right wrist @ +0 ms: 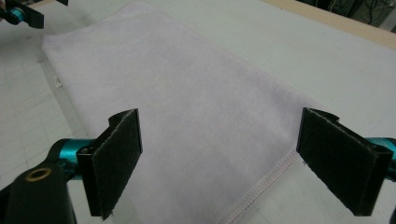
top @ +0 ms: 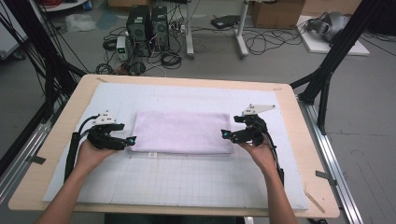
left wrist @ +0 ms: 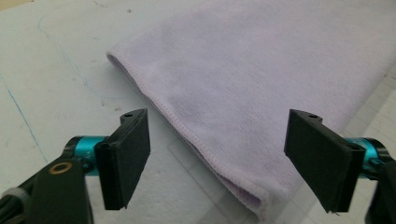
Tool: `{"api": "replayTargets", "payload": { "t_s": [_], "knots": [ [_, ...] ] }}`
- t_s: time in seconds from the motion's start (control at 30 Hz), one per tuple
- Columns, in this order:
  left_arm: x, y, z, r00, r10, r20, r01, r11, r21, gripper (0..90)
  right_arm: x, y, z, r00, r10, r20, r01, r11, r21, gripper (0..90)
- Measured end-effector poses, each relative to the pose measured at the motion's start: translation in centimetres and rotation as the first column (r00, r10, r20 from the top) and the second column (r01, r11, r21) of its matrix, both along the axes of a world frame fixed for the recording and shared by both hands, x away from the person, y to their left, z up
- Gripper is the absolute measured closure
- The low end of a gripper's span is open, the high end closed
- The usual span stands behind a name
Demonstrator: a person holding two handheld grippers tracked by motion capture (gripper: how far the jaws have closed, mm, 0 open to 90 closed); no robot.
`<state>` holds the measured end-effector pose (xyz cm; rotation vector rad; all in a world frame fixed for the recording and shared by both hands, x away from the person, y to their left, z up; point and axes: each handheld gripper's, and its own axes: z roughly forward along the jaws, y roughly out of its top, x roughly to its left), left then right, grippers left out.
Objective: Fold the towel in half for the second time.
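Observation:
A pale lilac towel (top: pixel 181 132) lies folded into a flat rectangle in the middle of the white gridded mat (top: pixel 187 182). My left gripper (top: pixel 125 141) is at the towel's left end, open, with the towel's near left corner (left wrist: pixel 252 196) between its wide-apart jaws. At the right end my right gripper (top: pixel 227 134) stands open too, its jaws astride the stitched short edge (right wrist: pixel 266 186). Neither gripper holds anything. The left gripper (right wrist: pixel 18 14) also appears far off in the right gripper view.
The mat covers a light wooden table (top: pixel 299 140). A small white tag (top: pixel 151 154) pokes out at the towel's near edge. Beyond the table are computer towers (top: pixel 148 25), cables on the floor and black frame legs (top: pixel 327 70).

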<state>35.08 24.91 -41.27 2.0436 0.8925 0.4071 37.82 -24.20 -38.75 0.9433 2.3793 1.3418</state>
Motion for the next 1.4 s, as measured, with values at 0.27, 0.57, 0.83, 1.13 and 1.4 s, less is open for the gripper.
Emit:
{"api": "replayTargets", "payload": {
  "t_s": [0.27, 0.57, 0.83, 1.13, 1.4],
  "knots": [
    [-1.7, 0.2, 0.8, 0.9992, 0.005, 0.039, -0.004, 0.9995, -0.031, 17.3, -1.4, -0.3, -0.3, 0.9997, 0.002, 0.025, -0.001, 0.9999, -0.014, 12.5],
    [-3.0, 0.4, 0.5, 0.9984, 0.013, 0.054, -0.012, 0.9997, -0.021, 12.5, -3.5, -0.5, 0.2, 0.9983, 0.015, 0.056, -0.014, 0.9999, -0.009, 11.9],
    [-4.0, 0.6, 0.5, 0.9979, 0.01, 0.063, -0.009, 0.9997, -0.022, 11.6, -4.8, -1.5, -0.9, 0.998, 0.011, 0.063, -0.01, 0.9998, -0.02, 11.7],
    [-5.4, 1.1, 0.2, 0.9971, 0.008, 0.076, -0.008, 1.0, -0.006, 10.9, -6.6, -2.5, -1.5, 0.9974, 0.0, 0.072, 0.001, 0.9998, -0.02, 11.6],
    [-6.6, 1.6, 0.3, 0.9961, 0.013, 0.087, -0.013, 0.9999, 0.0, 10.8, -7.7, -3.1, -1.8, 0.9973, -0.011, 0.072, 0.012, 0.9998, -0.017, 11.6]
  ]
}}
